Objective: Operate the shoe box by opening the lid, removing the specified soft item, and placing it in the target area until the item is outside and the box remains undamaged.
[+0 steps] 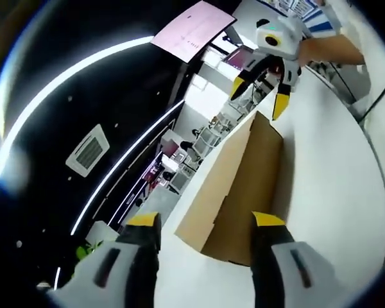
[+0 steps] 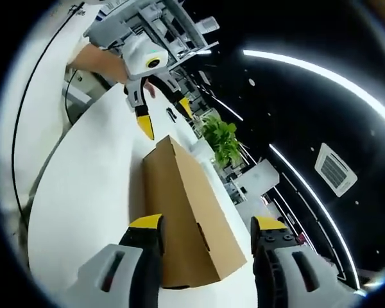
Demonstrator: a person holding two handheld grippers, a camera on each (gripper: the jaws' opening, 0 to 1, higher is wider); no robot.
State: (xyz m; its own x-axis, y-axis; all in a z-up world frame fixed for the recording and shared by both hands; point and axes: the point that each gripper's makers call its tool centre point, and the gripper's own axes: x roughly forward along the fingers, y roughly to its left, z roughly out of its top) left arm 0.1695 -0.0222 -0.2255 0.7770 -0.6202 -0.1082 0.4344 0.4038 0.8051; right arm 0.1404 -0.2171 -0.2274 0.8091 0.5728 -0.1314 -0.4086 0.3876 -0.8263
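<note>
A brown cardboard shoe box (image 1: 237, 186) lies on the white table (image 1: 333, 192) with its lid down. In the left gripper view my left gripper (image 1: 205, 221) is open at the box's near end, its yellow-tipped jaws apart with nothing between them. At the far end my right gripper (image 1: 260, 96) hangs open above the table, held by a hand (image 1: 327, 48). The right gripper view shows the same box (image 2: 186, 205) from the other end. There my right gripper (image 2: 207, 222) stands open and straddles the near end, while the left gripper (image 2: 165, 117) is open beyond the far end.
A black cable (image 2: 19, 141) runs along the table's (image 2: 83, 192) edge. A green plant (image 2: 221, 141) and office desks stand beyond the table. A pink panel (image 1: 192, 29) hangs in the background. Bare tabletop lies beside the box.
</note>
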